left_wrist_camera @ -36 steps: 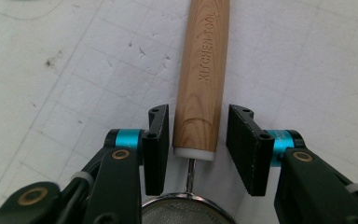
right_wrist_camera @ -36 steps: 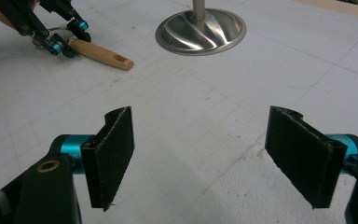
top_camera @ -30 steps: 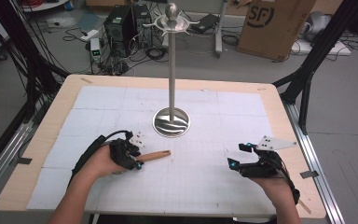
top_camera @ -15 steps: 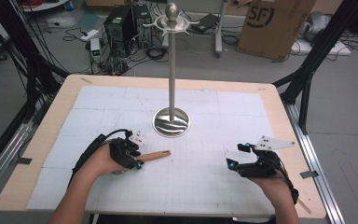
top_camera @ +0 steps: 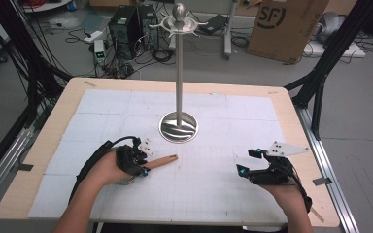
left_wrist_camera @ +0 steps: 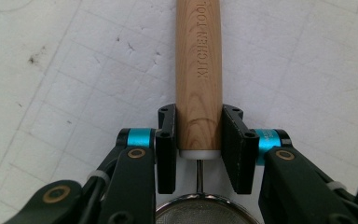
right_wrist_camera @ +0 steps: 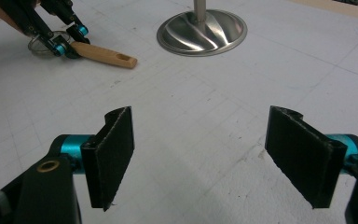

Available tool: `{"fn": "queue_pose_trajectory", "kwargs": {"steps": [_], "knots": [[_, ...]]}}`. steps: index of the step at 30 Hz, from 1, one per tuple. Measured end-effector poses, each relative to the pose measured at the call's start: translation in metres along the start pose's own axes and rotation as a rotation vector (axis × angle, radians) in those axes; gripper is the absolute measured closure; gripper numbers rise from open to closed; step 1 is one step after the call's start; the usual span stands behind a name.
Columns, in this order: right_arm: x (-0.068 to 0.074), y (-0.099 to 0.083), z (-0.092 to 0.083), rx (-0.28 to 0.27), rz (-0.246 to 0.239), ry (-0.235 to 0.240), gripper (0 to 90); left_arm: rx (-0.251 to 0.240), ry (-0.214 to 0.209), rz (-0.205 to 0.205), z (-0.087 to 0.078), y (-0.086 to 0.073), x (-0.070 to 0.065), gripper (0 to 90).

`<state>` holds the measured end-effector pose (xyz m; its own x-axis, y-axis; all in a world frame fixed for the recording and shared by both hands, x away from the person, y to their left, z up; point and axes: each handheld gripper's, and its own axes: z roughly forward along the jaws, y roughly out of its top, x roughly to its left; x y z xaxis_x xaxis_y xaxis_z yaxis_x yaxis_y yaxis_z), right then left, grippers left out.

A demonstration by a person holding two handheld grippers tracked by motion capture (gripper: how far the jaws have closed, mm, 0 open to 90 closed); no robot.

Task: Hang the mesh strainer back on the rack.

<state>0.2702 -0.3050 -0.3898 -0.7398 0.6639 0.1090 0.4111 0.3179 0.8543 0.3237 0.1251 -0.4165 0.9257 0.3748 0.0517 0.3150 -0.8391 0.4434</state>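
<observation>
One strainer, one stand, two grippers on the white gridded table (top_camera: 252, 104). Over on the left, the left gripper (top_camera: 137, 164) has just been closing its jaws, and the strainer (top_camera: 161, 161) handle sits right between them: in the left gripper view both black pads press flat against the sides of the wooden handle (left_wrist_camera: 198, 74), near the end where it meets the wire stem. That close-up gives what the high view cannot: the stamped words "KITCHEN TOOL" running along the wood, and the rim of the mesh bowl (left_wrist_camera: 200, 210) just below the jaws. The high view gives the layout instead, with the strainer lying flat near the table's front left and its handle pointing toward the middle. Moving to the centre, a single tall metal stand (top_camera: 178, 73) rises from a round ribbed base (top_camera: 178, 127), with hooks at its top. On the right, the right gripper (top_camera: 250, 162) rests low over the table, jaws spread wide with bare mat between them. Behind the table on the floor, one cardboard box (top_camera: 286, 26) reads "SF".
</observation>
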Motion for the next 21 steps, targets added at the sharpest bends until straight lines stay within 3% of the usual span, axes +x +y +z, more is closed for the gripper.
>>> {"fn": "queue_pose_trajectory", "kwargs": {"steps": [4,11,17,21], "knots": [[-0.001,-0.001,0.001,0.005,0.003,0.001,23.0,-0.030,0.000,0.016,-0.002,0.000,-0.002,69.0],[0.000,-0.001,0.000,0.002,0.005,0.002,23.1,-0.157,0.004,0.034,-0.015,0.002,-0.006,68.9],[0.000,-0.001,0.001,0.007,0.006,0.001,23.0,-0.250,0.018,0.033,-0.027,0.001,-0.006,68.9],[0.000,-0.001,0.001,0.005,0.005,0.001,23.0,-0.321,0.036,-0.002,-0.035,0.000,-0.005,68.9]]}}
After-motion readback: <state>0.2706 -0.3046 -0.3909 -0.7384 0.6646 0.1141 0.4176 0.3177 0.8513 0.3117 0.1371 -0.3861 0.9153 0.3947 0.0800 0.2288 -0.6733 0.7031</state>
